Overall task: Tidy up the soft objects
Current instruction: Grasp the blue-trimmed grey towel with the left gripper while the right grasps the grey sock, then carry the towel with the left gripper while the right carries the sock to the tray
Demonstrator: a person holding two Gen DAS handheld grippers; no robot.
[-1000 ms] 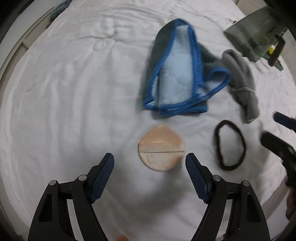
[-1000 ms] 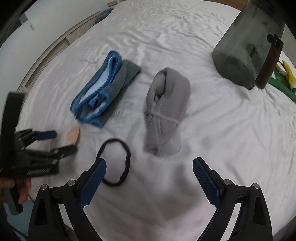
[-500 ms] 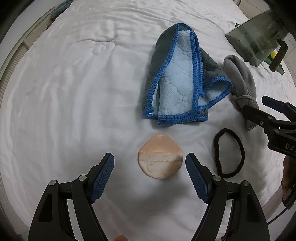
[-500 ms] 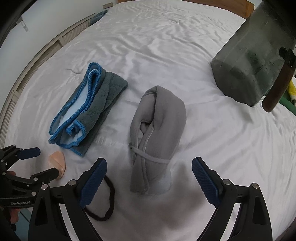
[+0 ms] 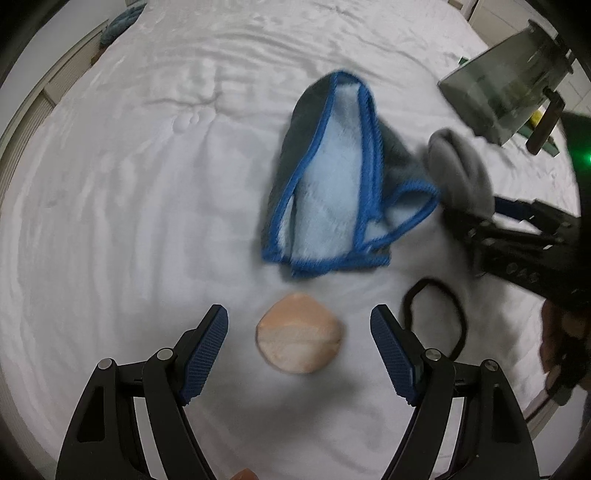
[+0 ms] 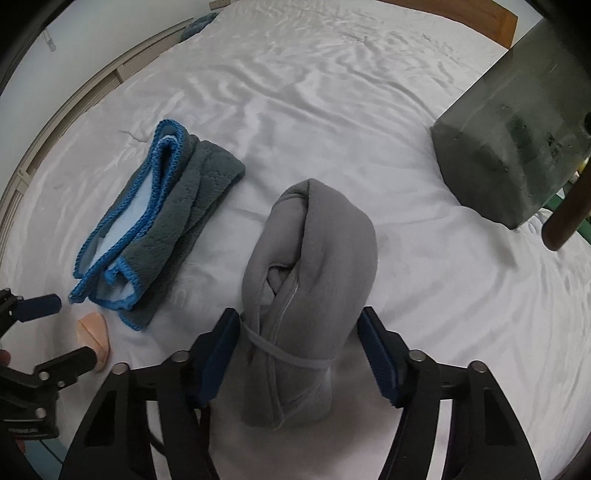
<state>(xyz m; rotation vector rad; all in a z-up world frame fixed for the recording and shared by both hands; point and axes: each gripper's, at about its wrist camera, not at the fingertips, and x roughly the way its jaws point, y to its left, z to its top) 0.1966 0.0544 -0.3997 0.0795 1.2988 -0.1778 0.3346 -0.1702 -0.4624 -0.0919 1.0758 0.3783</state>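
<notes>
A rolled grey fleece bundle [image 6: 310, 280] tied with a band lies on the white bed. My right gripper [image 6: 299, 334] is open, with its blue pads on either side of the bundle's near end. The bundle also shows in the left wrist view [image 5: 458, 170]. My left gripper [image 5: 299, 332] is open and straddles a peach powder puff [image 5: 299, 341] lying on the sheet. A folded grey towel with blue trim [image 5: 340, 192] lies just beyond the puff; it also shows in the right wrist view [image 6: 159, 225]. A black hair band [image 5: 436, 317] lies right of the puff.
A dark translucent bin [image 6: 517, 140] with a brown handle [image 6: 565, 210] stands at the right on the bed. The bed sheet [image 6: 332, 92] is rumpled. A bed frame edge [image 6: 74, 99] runs along the left, with a teal cloth [image 5: 118, 26] at the far corner.
My right gripper moved forward and now brackets the grey bundle with its jaws narrower. My left gripper stayed around the puff, shifting slightly.
</notes>
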